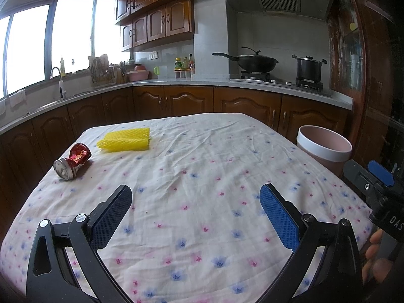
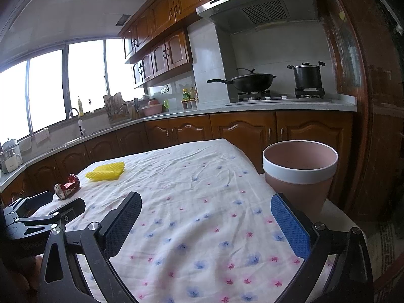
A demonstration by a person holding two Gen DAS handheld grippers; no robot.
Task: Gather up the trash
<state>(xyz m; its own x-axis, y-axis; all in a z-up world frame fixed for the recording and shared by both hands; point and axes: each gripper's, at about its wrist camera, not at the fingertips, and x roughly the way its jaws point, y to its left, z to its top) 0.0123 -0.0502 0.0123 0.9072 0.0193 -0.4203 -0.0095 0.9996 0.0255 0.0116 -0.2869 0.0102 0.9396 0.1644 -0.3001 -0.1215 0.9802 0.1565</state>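
A crushed red drink can lies on its side at the table's far left; it also shows in the right wrist view. A yellow foam net lies beyond it, also seen from the right. A pink bin with a white rim stands off the table's right edge, also in the left wrist view. My left gripper is open and empty above the near table. My right gripper is open and empty, near the bin.
The table wears a white floral cloth. Kitchen counters with wooden cabinets run behind, with a sink at left and a stove with a wok and pot at right.
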